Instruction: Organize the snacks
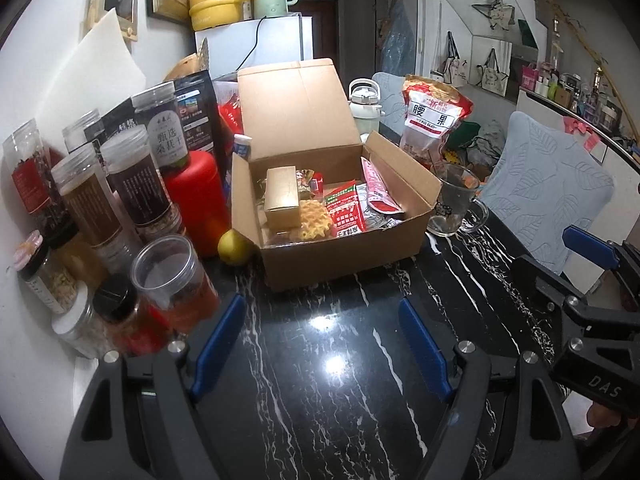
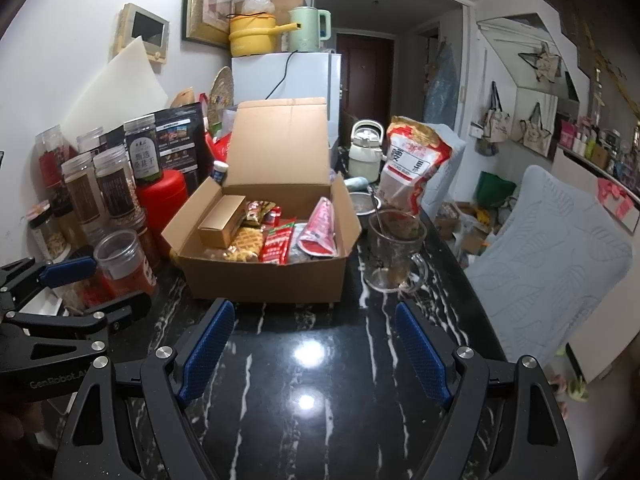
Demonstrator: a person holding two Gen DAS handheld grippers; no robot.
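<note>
Presently we hold the left gripper [image 1: 322, 344] and the right gripper [image 2: 316, 350] over bare black marble table [image 2: 320, 420], jaws apart on both, nothing between them.

- Cardboard box [image 2: 264, 280], just beyond the fingers, lid up; it holds a gold carton [image 2: 222, 222], a waffle snack [image 2: 242, 246], red sachets [image 2: 278, 246] and a red pouch [image 2: 318, 230].
- Cashew bag [image 2: 412, 168], far right, standing outside the box.
- Glass mug [image 2: 394, 256], just right of the box: reaching for the bag, we could knock it over.
- Jars [image 1: 120, 200], crowded on the left; a wide sweep could topple them.
- Lemon [image 1: 234, 246], touching the box's left corner: it may roll if we nudge the box.
</note>
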